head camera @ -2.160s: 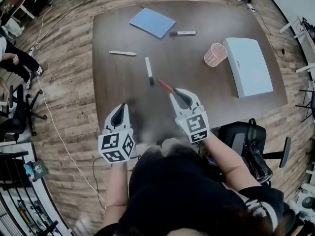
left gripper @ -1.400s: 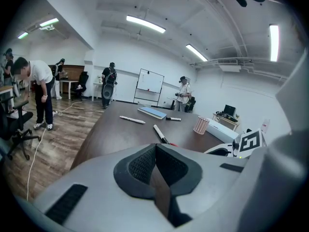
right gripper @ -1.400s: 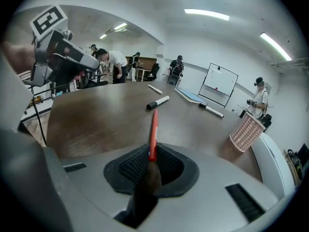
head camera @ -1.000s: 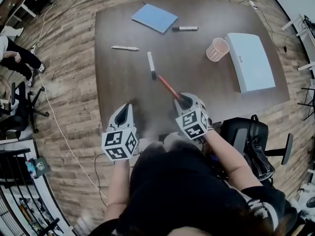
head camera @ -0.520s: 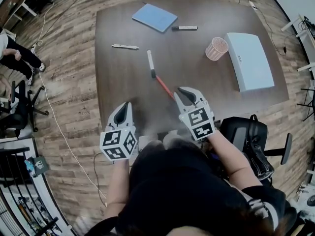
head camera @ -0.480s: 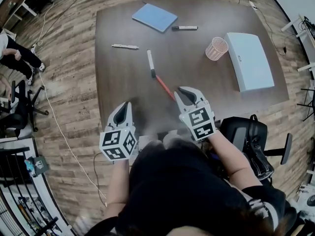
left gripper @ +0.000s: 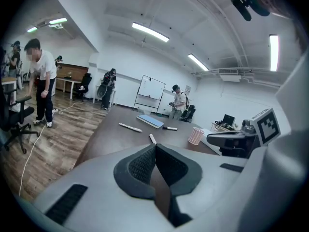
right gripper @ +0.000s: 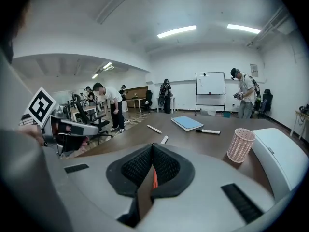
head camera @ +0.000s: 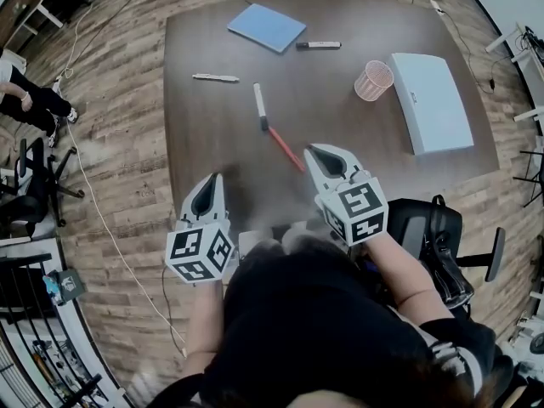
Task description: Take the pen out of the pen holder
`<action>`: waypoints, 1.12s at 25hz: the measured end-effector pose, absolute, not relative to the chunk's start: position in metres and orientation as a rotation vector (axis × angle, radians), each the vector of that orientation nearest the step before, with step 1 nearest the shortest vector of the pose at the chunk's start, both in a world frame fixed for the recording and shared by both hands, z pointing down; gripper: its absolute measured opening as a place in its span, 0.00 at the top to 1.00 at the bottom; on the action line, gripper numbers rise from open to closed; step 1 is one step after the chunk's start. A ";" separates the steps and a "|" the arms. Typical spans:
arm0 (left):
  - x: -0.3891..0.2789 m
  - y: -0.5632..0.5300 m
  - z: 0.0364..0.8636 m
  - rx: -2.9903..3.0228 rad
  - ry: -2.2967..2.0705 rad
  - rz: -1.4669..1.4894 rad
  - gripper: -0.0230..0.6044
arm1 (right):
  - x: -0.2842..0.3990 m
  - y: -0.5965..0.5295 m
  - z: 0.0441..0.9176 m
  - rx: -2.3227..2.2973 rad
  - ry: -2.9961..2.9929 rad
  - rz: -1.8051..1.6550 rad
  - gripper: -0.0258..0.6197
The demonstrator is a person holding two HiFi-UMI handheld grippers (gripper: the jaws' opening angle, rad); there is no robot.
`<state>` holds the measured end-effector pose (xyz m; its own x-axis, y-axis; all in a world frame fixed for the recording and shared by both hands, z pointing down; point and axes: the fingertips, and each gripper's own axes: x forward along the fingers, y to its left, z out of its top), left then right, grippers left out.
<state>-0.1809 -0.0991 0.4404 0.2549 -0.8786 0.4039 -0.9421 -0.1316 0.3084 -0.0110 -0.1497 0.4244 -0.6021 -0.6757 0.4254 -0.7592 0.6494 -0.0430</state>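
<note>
The red pen lies flat on the brown table, pointing up-left toward a white marker. My right gripper hovers just right of the pen's near end, lifted off the table, jaws shut with nothing between them. In the right gripper view the right gripper has its pads together, and a sliver of the red pen shows below them. The pink mesh pen holder stands upright at the far right, apart from both grippers. My left gripper is shut and empty near the table's front edge.
A blue notebook, a black-capped marker and a white pen lie on the far half of the table. A white box sits beside the pen holder. An office chair stands at my right. People stand in the room beyond.
The right gripper laid the red pen on the table, let go, rose toward the camera and closed. The left gripper lifted slightly.
</note>
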 end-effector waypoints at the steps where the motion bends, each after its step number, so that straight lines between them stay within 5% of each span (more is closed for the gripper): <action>1: -0.180 -0.099 0.440 2.036 -1.648 0.165 0.92 | -0.011 -0.149 0.424 1.138 -2.504 0.323 0.93; 28: -0.169 -0.095 0.439 2.055 -1.623 0.195 0.92 | 0.004 -0.142 0.435 1.203 -2.482 0.450 0.93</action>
